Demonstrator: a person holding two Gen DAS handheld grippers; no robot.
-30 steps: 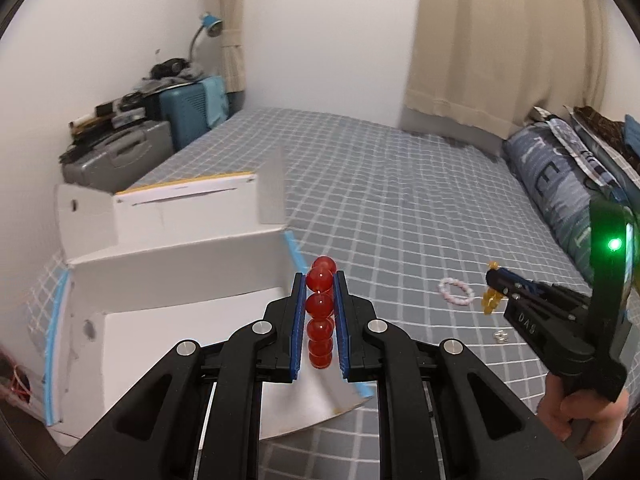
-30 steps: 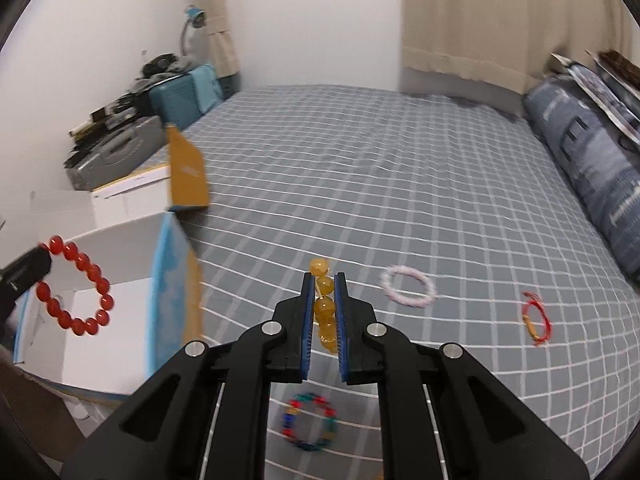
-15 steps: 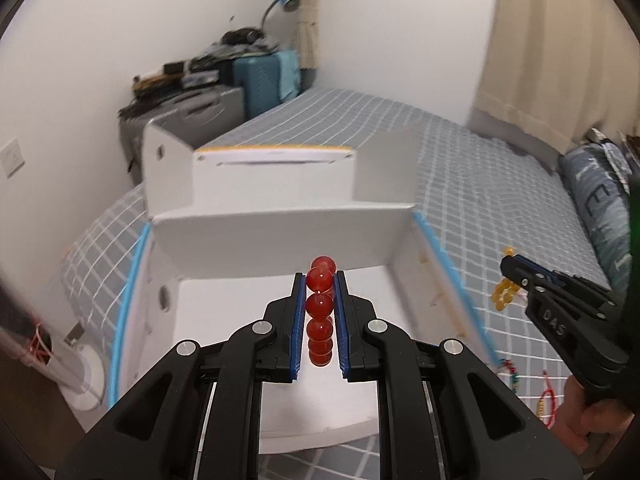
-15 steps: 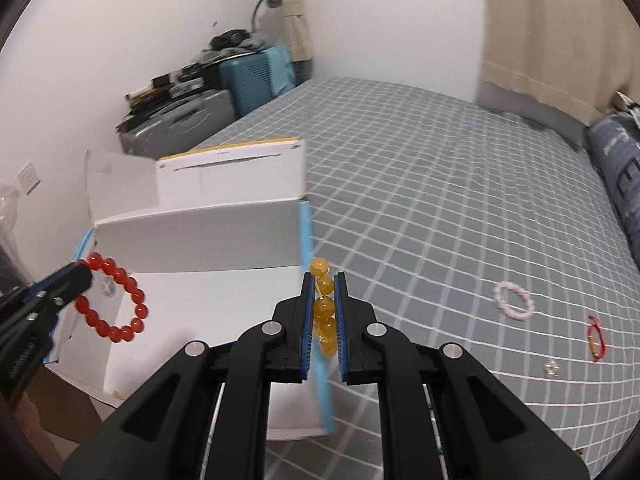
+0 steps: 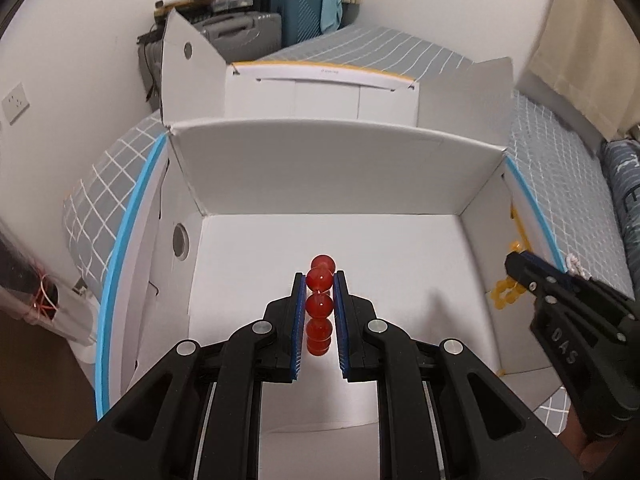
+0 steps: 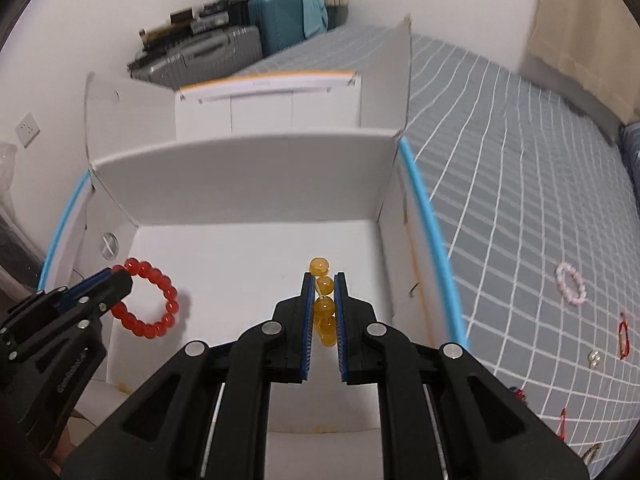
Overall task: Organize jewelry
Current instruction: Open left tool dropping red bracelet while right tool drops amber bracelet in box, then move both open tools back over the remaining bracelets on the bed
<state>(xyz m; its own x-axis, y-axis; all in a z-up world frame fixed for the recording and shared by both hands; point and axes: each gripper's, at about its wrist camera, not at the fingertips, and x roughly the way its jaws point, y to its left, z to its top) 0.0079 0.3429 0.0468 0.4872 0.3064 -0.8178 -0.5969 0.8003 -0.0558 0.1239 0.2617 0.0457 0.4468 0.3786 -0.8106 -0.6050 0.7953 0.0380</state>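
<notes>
My left gripper point(image 5: 320, 278) is shut on a red bead bracelet point(image 5: 319, 305) and hangs over the inside of an open white cardboard box point(image 5: 320, 168). In the right wrist view the same red bead bracelet point(image 6: 150, 304) dangles as a full ring from the left gripper point(image 6: 120, 280) over the box floor. My right gripper point(image 6: 323, 280) is shut on an amber bead bracelet point(image 6: 323, 308), also above the white box point(image 6: 240, 184), near its right wall. From the left wrist view the right gripper point(image 5: 512, 260) shows at the box's right wall with the amber bead bracelet point(image 5: 507, 290) hanging below it.
The box sits on a grey checked bedspread point(image 6: 520, 160). On the cover to the right lie a pink bead bracelet point(image 6: 571, 283), a red cord bracelet point(image 6: 624, 335), small silver pieces point(image 6: 594, 359) and more jewelry at the lower right. Suitcases point(image 5: 280, 20) stand by the wall behind.
Both grippers have swung left from above the bedspread to over the open box and dipped toward its floor, each still holding its bracelet.
</notes>
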